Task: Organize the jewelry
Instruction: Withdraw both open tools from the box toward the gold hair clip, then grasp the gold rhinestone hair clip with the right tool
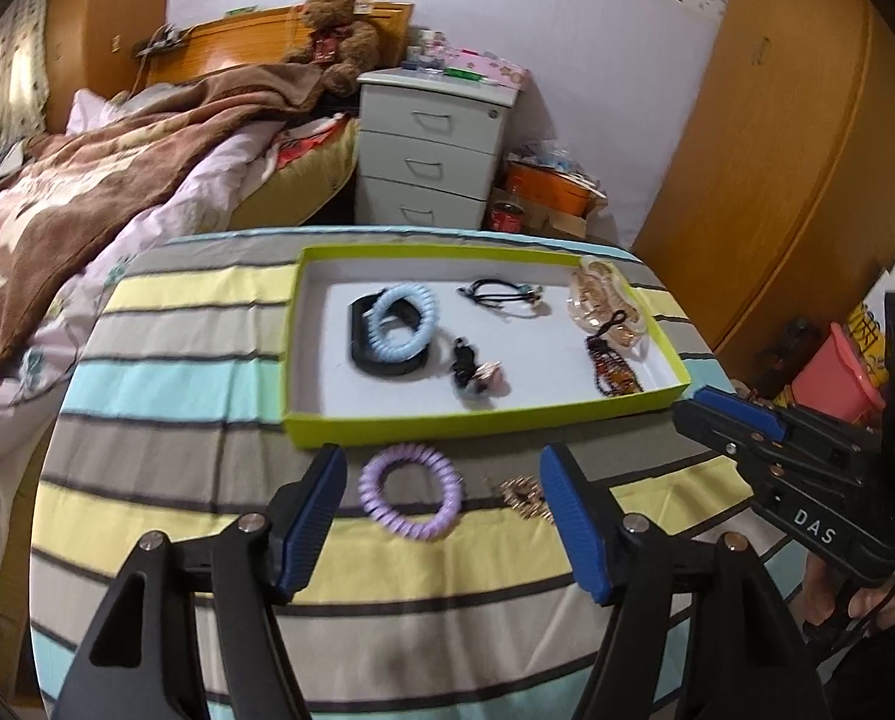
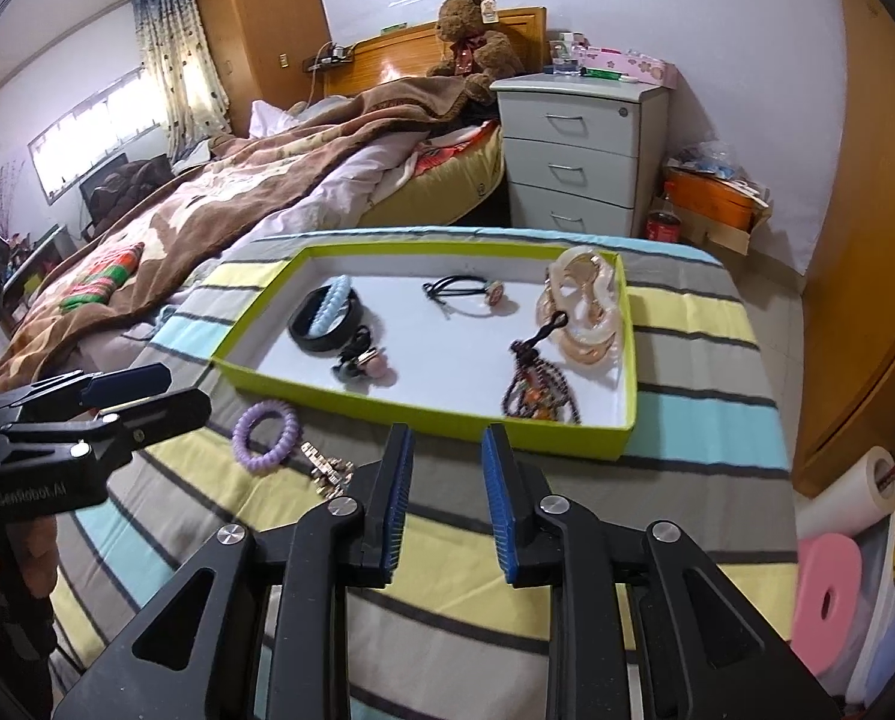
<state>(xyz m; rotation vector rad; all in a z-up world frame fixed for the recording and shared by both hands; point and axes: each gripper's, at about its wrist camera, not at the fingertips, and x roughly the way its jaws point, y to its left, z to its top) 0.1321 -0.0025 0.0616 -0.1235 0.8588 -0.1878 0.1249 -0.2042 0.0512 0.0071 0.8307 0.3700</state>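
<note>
A lime-green tray [image 1: 477, 420] [image 2: 423, 403] with a white floor lies on the striped cloth. It holds a blue spiral hair tie [image 1: 400, 324] on a black band, a black elastic [image 1: 501, 294], cream chain clips [image 1: 603, 300], a beaded bracelet [image 1: 615, 366] and a pink-charm tie [image 1: 477, 375]. In front of the tray lie a purple spiral hair tie [image 1: 411, 501] [image 2: 265, 437] and a gold clip [image 1: 522, 495] [image 2: 327, 468]. My left gripper [image 1: 441, 462] is open above the purple tie, untouched by the pads. My right gripper [image 2: 447, 438] is open and empty before the tray's near wall.
The striped table [image 1: 207, 360] ends just behind the tray. A bed with a brown blanket [image 1: 87, 192] lies to the left, a white nightstand [image 1: 429, 150] behind, and a wooden wardrobe [image 1: 777, 150] to the right. Pink and white rolls [image 2: 831, 594] stand at the table's right.
</note>
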